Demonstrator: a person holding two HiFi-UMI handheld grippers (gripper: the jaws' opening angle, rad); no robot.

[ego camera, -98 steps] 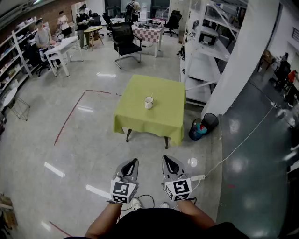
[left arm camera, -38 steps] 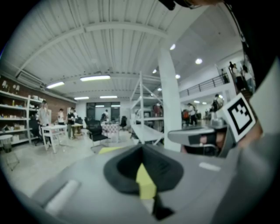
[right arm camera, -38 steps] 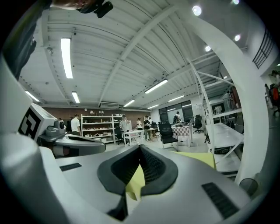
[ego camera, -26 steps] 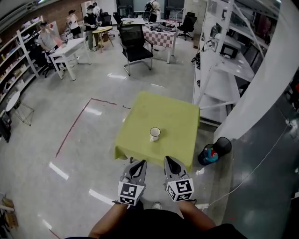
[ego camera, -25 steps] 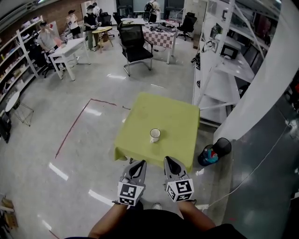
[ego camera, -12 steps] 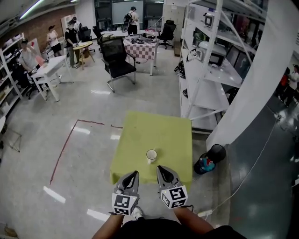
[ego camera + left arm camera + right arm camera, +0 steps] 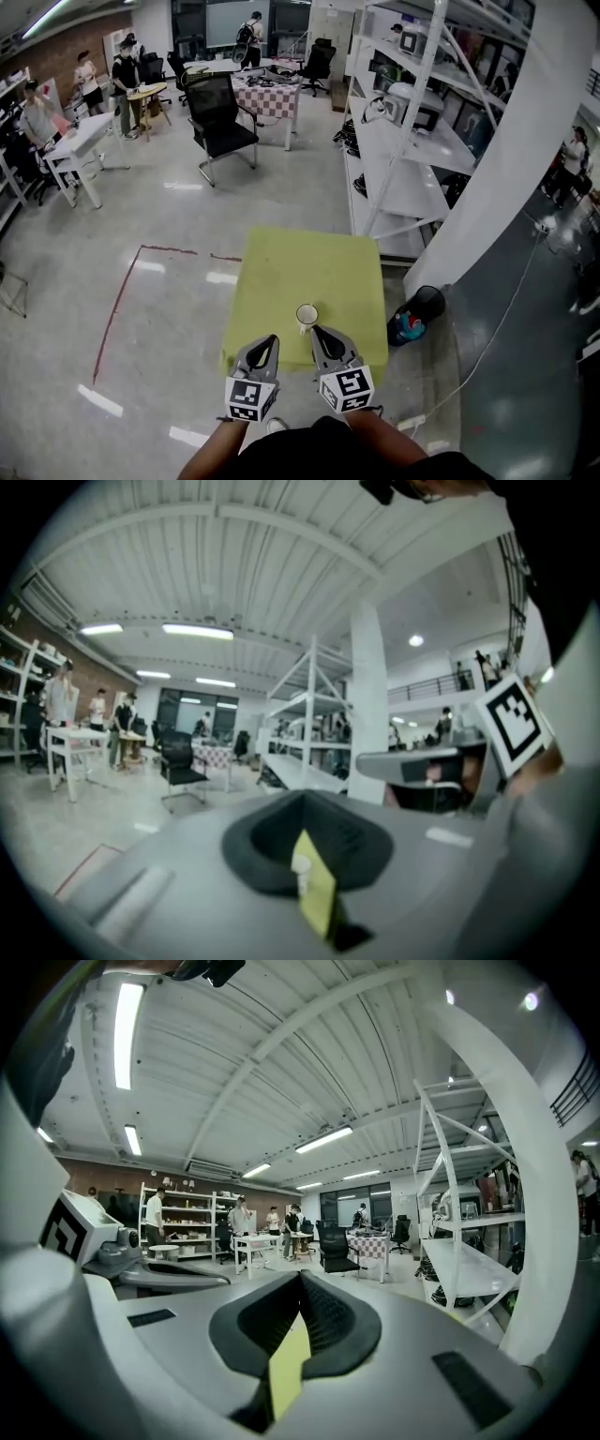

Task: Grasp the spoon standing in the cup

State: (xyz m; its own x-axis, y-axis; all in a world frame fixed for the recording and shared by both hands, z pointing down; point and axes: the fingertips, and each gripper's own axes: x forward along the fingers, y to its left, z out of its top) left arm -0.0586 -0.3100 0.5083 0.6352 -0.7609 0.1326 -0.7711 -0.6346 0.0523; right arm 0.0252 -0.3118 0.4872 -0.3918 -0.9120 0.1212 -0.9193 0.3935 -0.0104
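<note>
Yellow-green cloth covered the desk (image 7: 314,272), plain all over. The cup (image 7: 307,317) on it was white. The left hand-held gripper (image 7: 269,341) and the right hand-held gripper (image 7: 319,334) showed grey shells, black pads and black-and-white square markers. The floor (image 7: 169,216) was glossy pale grey, with a red line (image 7: 117,314) across it. Further back stood a black chair (image 7: 217,117), a dark-and-white checked table cover (image 7: 264,92) and white shelving (image 7: 412,141).

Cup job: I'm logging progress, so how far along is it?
Done: left gripper and right gripper hover by the table, short of the cup. In hand: nothing; both shut, empty. Left: open one, grasp the spoon, too small to see here.
</note>
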